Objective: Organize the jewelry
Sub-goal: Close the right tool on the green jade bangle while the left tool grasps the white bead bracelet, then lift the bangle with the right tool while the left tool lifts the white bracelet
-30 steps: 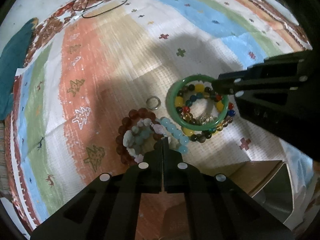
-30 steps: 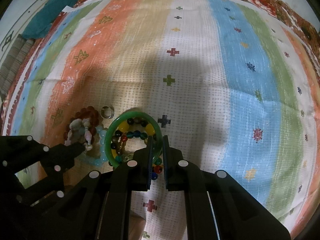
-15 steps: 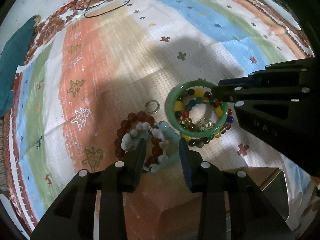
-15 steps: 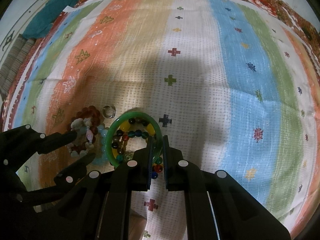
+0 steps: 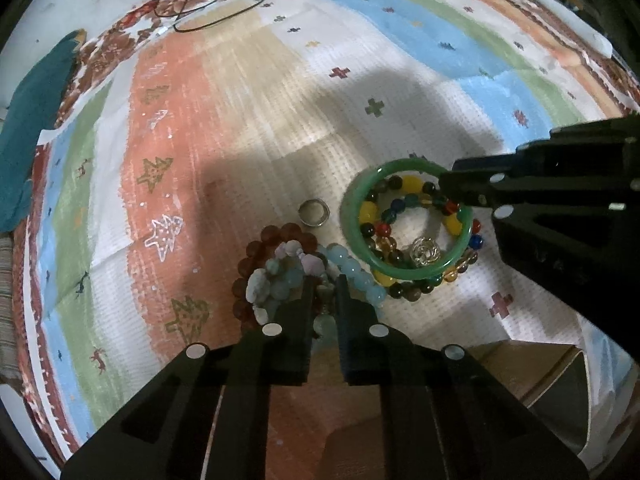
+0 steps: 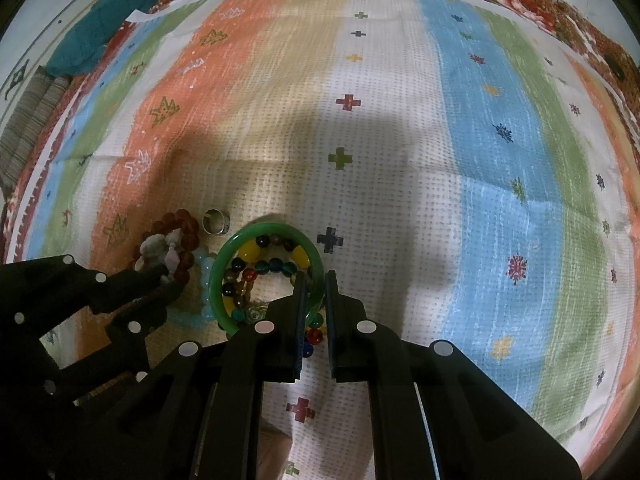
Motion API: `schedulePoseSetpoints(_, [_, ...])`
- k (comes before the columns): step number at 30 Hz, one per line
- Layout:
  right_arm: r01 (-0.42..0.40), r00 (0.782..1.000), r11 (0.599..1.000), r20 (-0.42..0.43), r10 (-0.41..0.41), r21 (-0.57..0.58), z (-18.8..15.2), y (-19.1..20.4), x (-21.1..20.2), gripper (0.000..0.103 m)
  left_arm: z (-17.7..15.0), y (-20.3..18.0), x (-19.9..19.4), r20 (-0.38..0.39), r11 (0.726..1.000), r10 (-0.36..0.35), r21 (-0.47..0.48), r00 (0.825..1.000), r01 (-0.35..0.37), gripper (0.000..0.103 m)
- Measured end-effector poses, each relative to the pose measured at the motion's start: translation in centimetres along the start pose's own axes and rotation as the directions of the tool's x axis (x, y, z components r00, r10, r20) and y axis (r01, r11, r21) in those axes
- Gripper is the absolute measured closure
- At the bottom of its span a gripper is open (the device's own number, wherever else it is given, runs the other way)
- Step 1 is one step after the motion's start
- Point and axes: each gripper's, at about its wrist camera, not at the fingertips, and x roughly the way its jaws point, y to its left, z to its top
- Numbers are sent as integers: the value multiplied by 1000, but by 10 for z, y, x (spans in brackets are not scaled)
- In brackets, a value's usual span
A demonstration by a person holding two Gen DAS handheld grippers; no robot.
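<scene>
Dim room, broad soft shadow lay across the striped woven cloth, fisheye edges bent dark, centre sharp.

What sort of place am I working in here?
Probably a home: a table spread with a striped patterned cloth. A teal fabric and loose cables lie at its far edge, and bracelets such as the green bangle sit on it.

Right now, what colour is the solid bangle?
Green; the bangle shows best in the left wrist view.

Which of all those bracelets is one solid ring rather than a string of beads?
The green bangle: one smooth, unbroken hoop, held at its rim by the right gripper. The dark red bracelet and the pale blue bracelet beside it are strung beads.
</scene>
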Motion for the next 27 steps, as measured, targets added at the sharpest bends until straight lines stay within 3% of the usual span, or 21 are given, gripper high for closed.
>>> schedulePoseSetpoints(5, [4,1000,1000,5,-4,-1,-1,-1,-1,93,2,3,-15,31,1000,-20,-22,999,21,93])
schedulePoseSetpoints(27, [37,997,998,76,-33,-55,-16,16,-30,95,-9,29,-65,116,985,9,-170,993,11,93])
